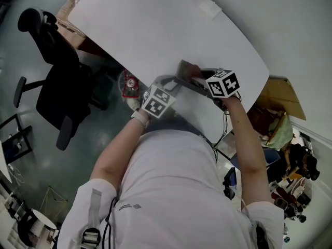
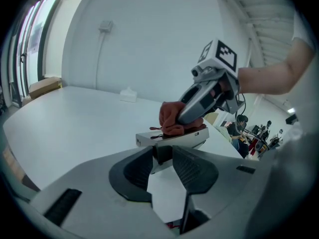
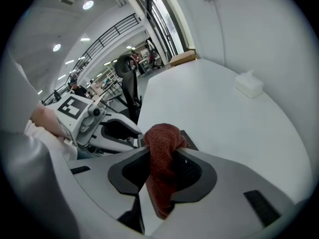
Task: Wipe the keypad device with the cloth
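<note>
At the upper left of the head view, a dark office chair (image 1: 52,82) is standing on the floor beside the white table (image 1: 155,19). Left of centre, the left gripper (image 1: 171,87) is showing black-and-white square markers on its cube, the only print that can be made out. It is extending from a bent forearm toward the table's near edge and sloping downward. In the left gripper view its jaws are standing partly closed, with the pads pressing from both sides on the near end of the keypad device (image 2: 169,139). The device is sitting at the table's near edge, at the centre of the head view, between the two grippers.

To the right, the right gripper (image 1: 205,79) is carrying a marker cube of the same kind. It is extending from a nearly straight arm at the lower right and tilting steeply down. Its jaws are pinching a bunched red cloth (image 3: 162,138), which is filling the gap between the pads and hanging below them. In the left gripper view the cloth is resting on the device's top face under the right gripper's tips. Further back, a small white box (image 2: 128,94) is sitting on the table near the wall.
</note>
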A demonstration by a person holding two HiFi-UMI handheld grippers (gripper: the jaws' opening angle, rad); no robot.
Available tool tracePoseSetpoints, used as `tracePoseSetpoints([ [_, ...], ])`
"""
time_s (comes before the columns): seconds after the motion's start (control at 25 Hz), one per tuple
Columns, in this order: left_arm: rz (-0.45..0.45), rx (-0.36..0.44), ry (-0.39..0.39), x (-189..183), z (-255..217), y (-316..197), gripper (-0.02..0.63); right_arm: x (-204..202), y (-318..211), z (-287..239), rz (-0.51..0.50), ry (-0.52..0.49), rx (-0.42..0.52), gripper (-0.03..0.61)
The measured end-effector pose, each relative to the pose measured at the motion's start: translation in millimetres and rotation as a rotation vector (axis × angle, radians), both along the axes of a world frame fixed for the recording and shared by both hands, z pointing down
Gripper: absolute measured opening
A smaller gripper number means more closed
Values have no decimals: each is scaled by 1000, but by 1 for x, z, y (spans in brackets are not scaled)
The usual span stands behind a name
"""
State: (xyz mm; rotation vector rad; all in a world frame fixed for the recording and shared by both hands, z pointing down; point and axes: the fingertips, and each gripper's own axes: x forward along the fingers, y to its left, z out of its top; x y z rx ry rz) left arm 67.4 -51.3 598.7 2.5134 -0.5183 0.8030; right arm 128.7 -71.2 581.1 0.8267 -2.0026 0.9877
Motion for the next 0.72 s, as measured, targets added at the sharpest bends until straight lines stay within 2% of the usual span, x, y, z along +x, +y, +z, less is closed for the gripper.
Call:
tracePoseSetpoints([
  [0.2,9,5,-2,2,0,-1,127,7,18,-2,45,26,11,123],
  [0.4,14,0,-8,2,2,-1,127,11,13,12,174,-43,12,123],
  [0.72,23,-4,-7,1,2,-1,126,27,-6,34,242,-32,16,123],
])
